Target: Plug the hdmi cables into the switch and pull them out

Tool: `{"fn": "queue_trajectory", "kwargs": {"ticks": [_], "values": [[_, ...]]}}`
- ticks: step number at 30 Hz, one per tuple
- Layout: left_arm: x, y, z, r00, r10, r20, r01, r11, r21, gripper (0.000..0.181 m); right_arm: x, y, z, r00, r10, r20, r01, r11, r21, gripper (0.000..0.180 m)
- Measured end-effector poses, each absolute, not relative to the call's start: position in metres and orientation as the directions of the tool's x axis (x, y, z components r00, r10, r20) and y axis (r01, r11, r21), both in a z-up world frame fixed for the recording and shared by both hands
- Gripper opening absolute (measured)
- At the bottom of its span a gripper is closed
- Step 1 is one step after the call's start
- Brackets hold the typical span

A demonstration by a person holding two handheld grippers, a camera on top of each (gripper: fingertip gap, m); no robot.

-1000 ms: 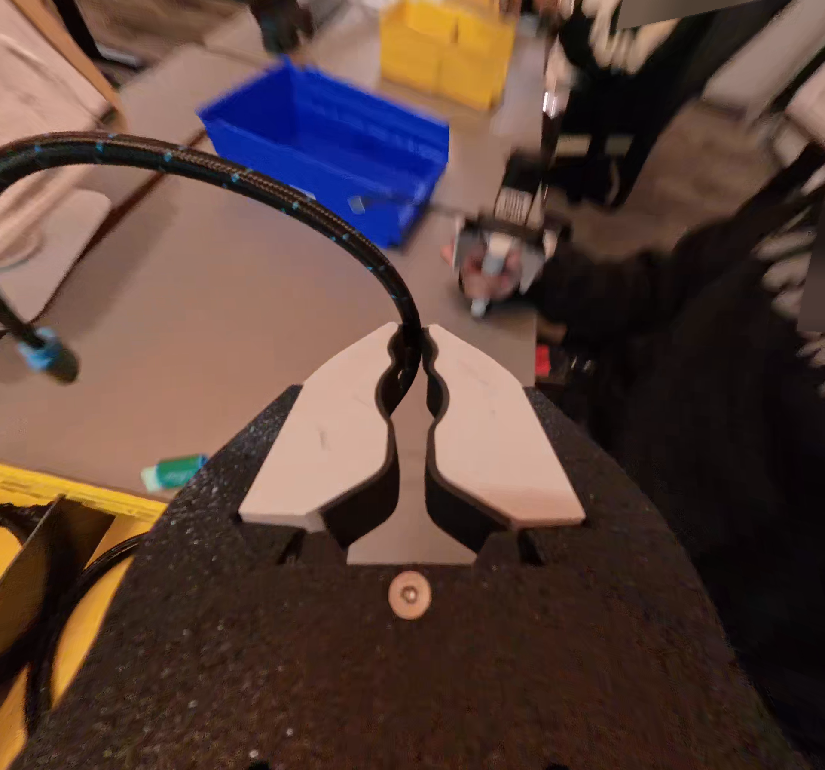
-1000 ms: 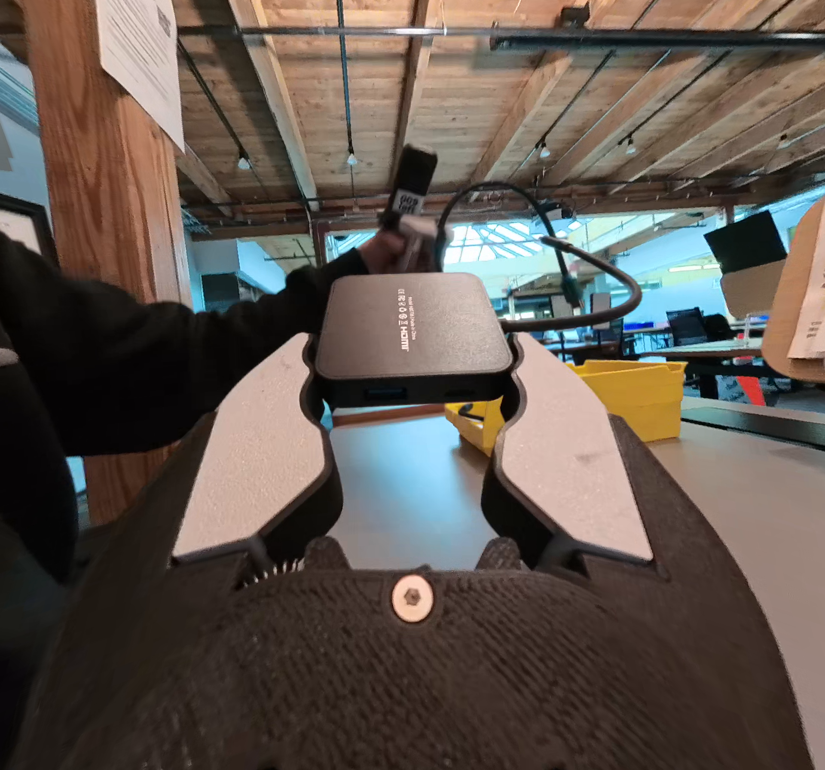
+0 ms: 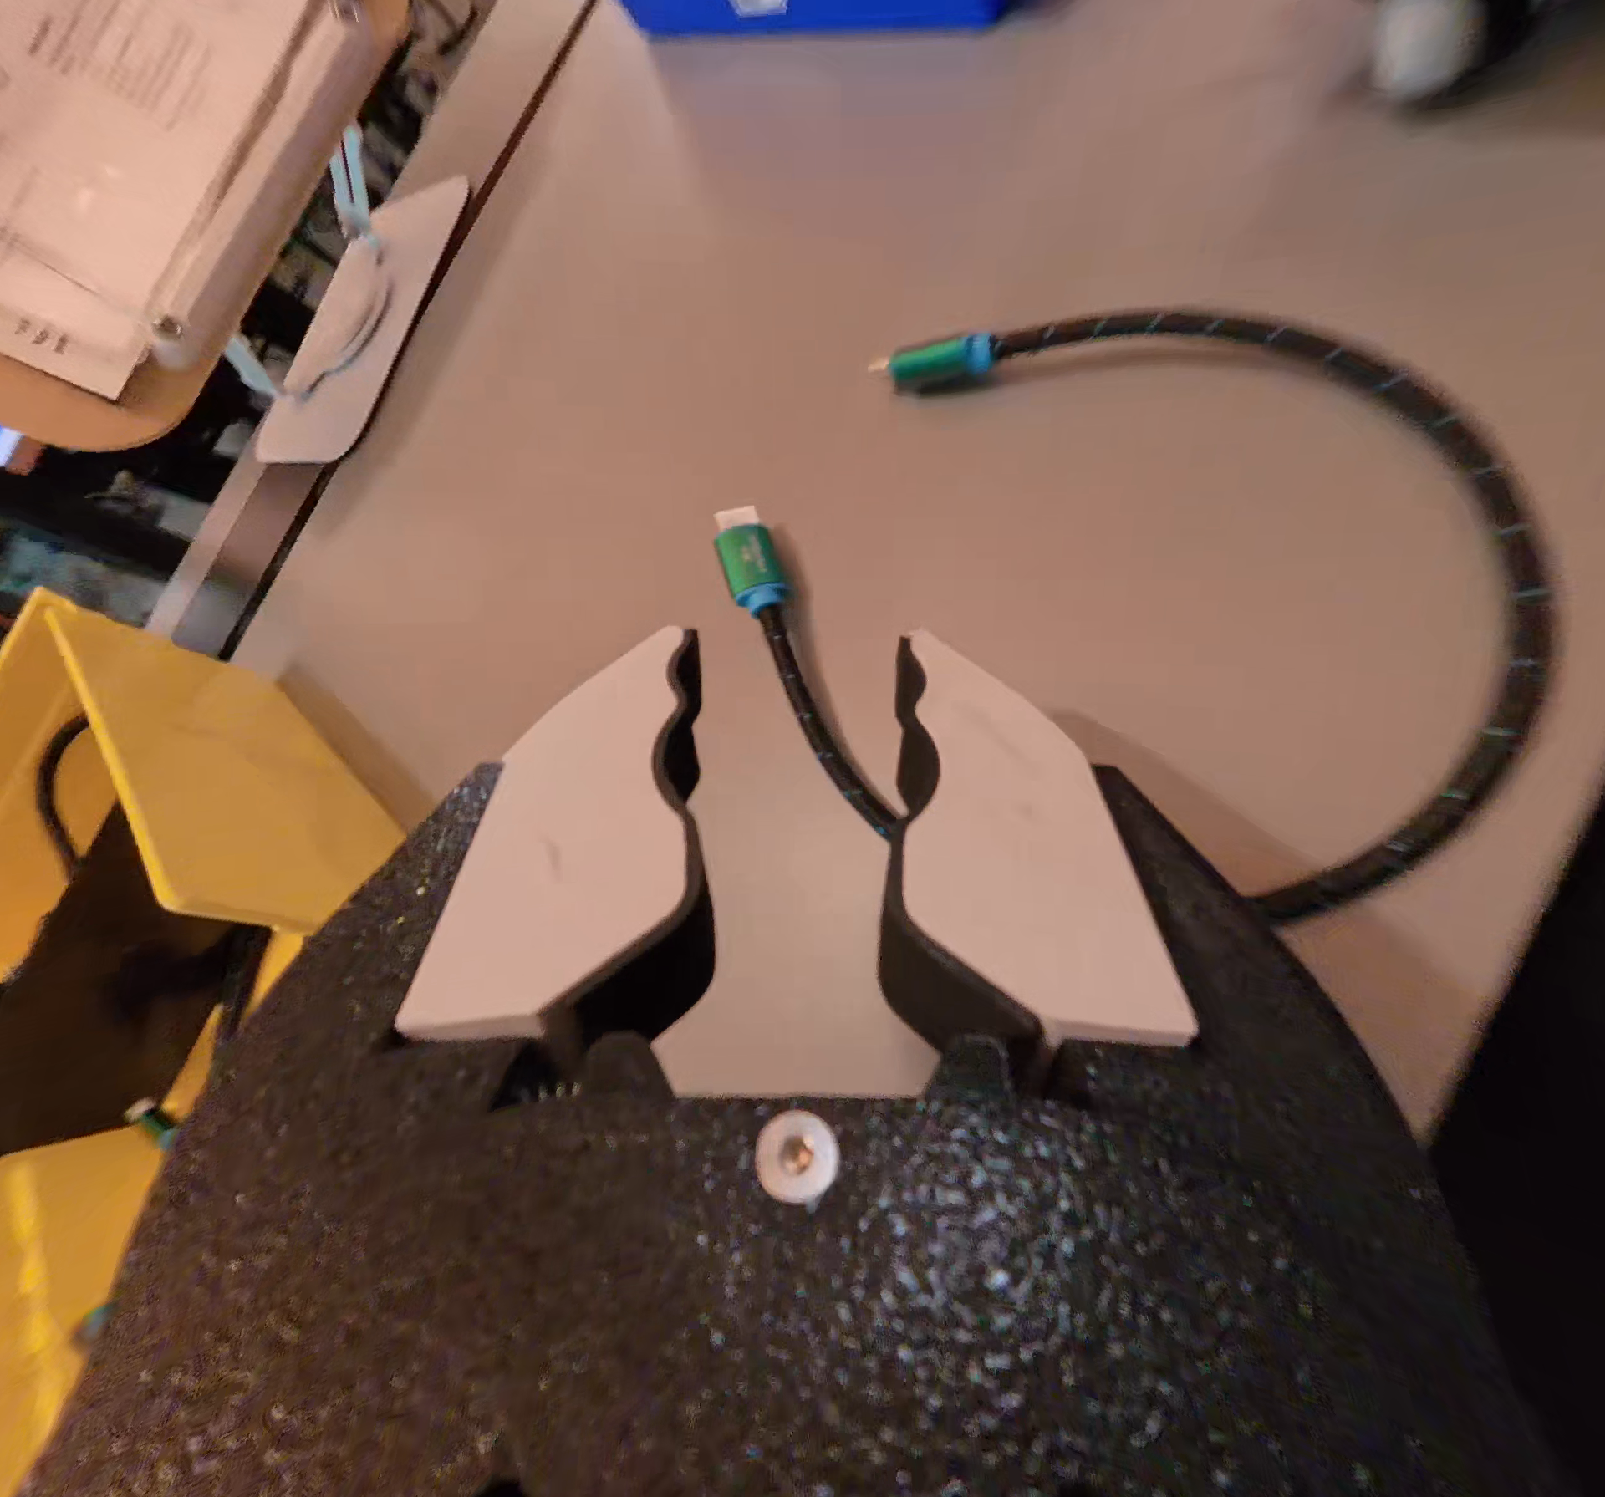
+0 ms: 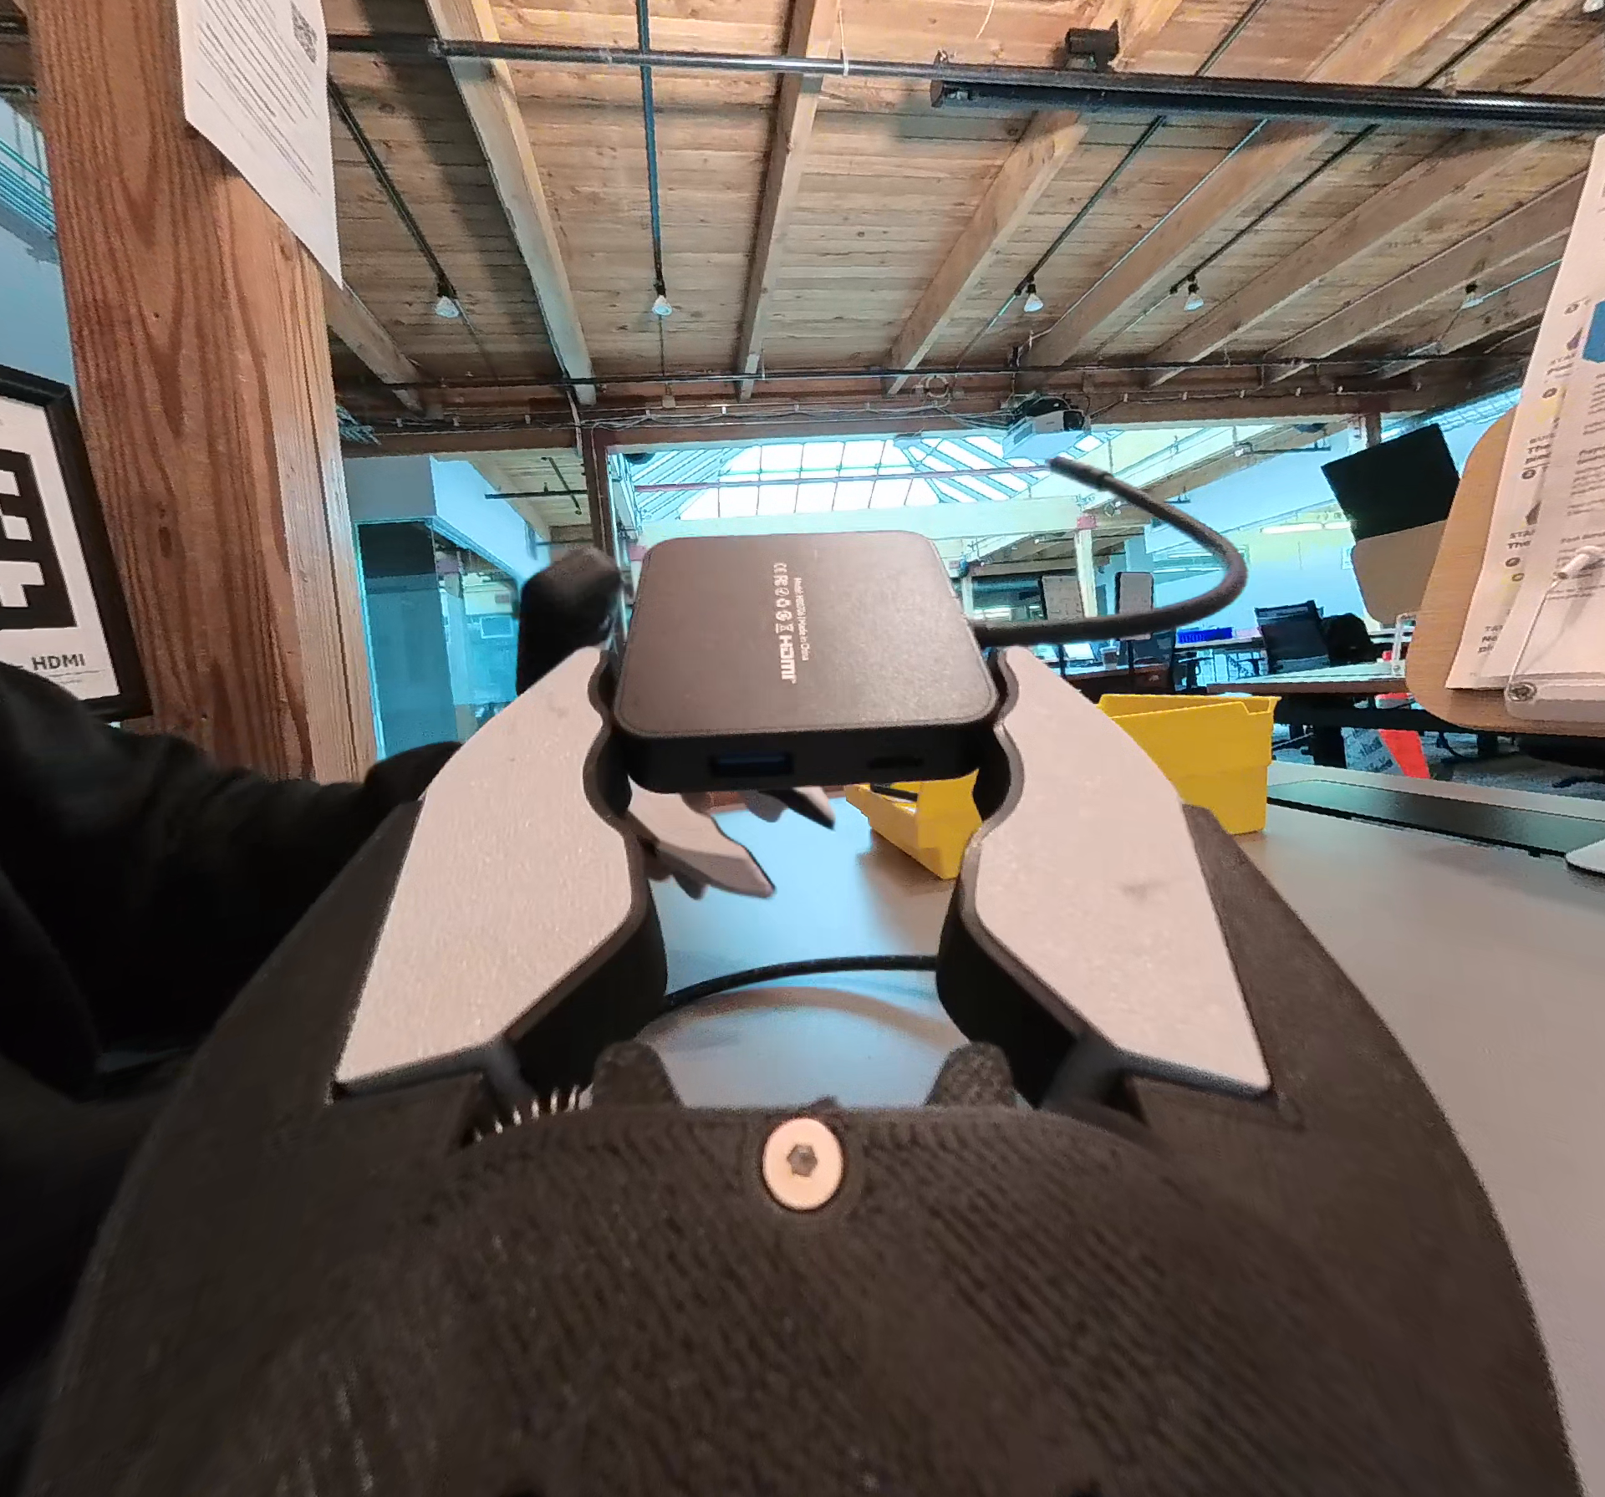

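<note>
Left gripper [image 3: 795,639], jaws apart, above the braided hdmi cable [image 3: 1468,587] curled loose on the table [image 3: 782,239], green plugs unconnected. Right gripper [image 4: 799,665] clamps the black switch [image 4: 799,639], raised off the table; its white printed markings and pigtail lead [image 4: 1198,578] show, the far end perhaps free.

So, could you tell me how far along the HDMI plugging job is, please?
Done, it seems: the braided HDMI cable lies loose on the table, both green plugs free, with the left tool open above it. In hand: the right tool grips the black switch. Left: whether further cables await plugging cannot be told.
</note>
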State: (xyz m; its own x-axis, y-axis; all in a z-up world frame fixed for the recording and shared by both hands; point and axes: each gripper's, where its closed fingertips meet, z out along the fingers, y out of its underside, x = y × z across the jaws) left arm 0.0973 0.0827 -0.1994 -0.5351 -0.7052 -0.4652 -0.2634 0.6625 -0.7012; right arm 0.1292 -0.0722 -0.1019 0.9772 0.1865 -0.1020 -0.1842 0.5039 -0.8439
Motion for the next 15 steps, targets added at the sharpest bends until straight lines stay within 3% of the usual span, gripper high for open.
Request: {"fn": "queue_trajectory", "kwargs": {"ticks": [3, 10, 12, 15], "values": [[0.118, 0.091, -0.226, -0.512, -0.692, -0.508, -0.365, 0.711, -0.601, 0.044, 0.131, -0.073, -0.102, 0.977, 0.182, -0.110, -0.189, 0.505, -0.842, 0.080], [0.146, 0.095, -0.255, -0.477, -0.801, -0.363, -0.547, 0.593, -0.591, 0.044, 0.131, -0.072, -0.103, 0.975, 0.191, -0.115, -0.197, 0.497, -0.845, 0.080], [0.150, 0.097, -0.258, -0.454, -0.824, -0.339, -0.583, 0.563, -0.586, 0.040, 0.131, -0.070, -0.104, 0.975, 0.190, -0.114, -0.195, 0.488, -0.851, 0.080], [0.151, 0.094, -0.262, -0.449, -0.846, -0.286, -0.613, 0.525, -0.590, 0.016, 0.130, -0.070, -0.104, 0.974, 0.195, -0.112, -0.195, 0.485, -0.852, 0.080]]}}
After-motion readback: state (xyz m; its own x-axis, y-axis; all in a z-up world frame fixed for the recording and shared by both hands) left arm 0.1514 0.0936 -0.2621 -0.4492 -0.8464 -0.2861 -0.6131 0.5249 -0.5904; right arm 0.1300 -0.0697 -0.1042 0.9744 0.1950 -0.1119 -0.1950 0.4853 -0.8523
